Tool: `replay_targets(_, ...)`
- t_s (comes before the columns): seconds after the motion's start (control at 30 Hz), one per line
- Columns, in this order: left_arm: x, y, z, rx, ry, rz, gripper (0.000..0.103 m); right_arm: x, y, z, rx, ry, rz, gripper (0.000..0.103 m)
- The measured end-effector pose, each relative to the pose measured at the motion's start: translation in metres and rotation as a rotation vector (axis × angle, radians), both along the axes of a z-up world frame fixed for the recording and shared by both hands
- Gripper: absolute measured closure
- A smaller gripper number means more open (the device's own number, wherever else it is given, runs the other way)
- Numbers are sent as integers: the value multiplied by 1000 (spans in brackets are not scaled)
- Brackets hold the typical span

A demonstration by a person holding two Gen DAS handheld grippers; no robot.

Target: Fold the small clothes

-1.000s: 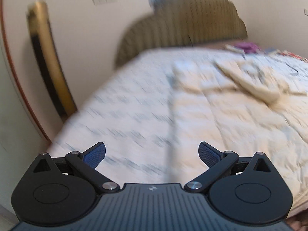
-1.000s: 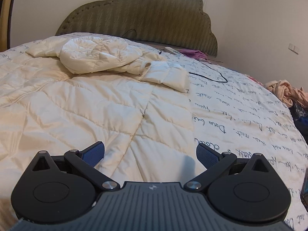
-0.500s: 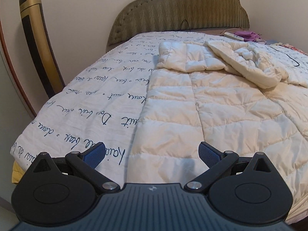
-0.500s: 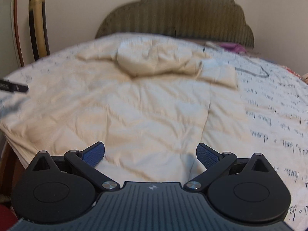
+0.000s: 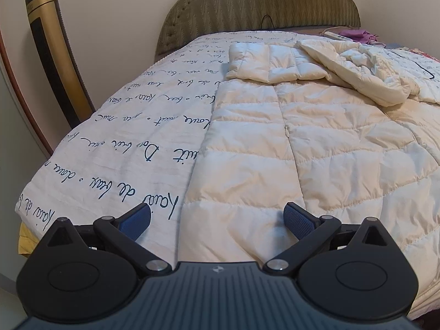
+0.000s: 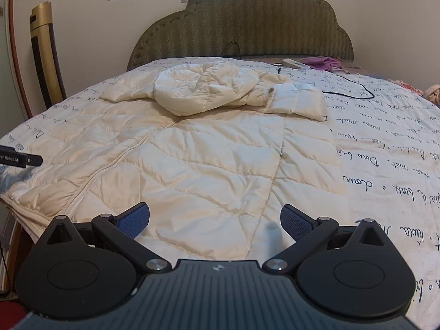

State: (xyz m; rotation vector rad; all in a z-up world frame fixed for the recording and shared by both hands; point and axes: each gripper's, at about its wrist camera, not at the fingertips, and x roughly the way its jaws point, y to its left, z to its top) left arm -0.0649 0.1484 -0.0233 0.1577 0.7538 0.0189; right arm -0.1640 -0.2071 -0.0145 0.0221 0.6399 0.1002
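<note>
A cream quilted puffer jacket (image 5: 316, 148) lies spread flat on the bed, its hem toward me, hood (image 6: 205, 93) and both sleeves folded in at the far end. My left gripper (image 5: 217, 220) hovers open over the jacket's near left hem edge, holding nothing. In the right wrist view the jacket (image 6: 209, 165) fills the middle, with its zipper (image 6: 110, 162) running diagonally. My right gripper (image 6: 214, 220) hangs open above the near hem, empty. The tip of the left gripper (image 6: 20, 160) pokes in at the left edge of that view.
The bed wears a white cover (image 5: 123, 148) printed with dark script. A green padded headboard (image 6: 247, 24) stands behind. A gold and black tower fan (image 5: 52, 55) stands left of the bed. A black cable (image 6: 354, 88), a white power strip (image 6: 295, 62) and purple cloth (image 6: 326, 62) lie near the headboard.
Both grippers have swung their views left and steadied over the jacket's near hem. Both stay open and empty. The left gripper's tip has come further into the right wrist view.
</note>
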Motion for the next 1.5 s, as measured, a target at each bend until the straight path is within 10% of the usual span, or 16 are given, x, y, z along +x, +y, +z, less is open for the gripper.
replay_targets(0.4, -12, 68, -8, -361, 86, -62, 0, -22, -73, 4, 112, -4, -158, 0)
replay_targets(0.9, -23, 55, -14, -650, 153, -236, 2, -52, -130, -36, 605, 129, -136, 16)
replay_targets(1.03, -22, 55, -13, -642, 171, -200, 54, -51, -122, -47, 766, 174, -59, 42)
replay_targets(1.2, -23, 64, -9, -656, 163, -167, 90, -46, -110, -54, 871, 182, -5, 82)
replay_targets(1.5, -38, 72, 34, -675, 33, -187, 97, -51, -104, 5, 780, 38, 59, 89)
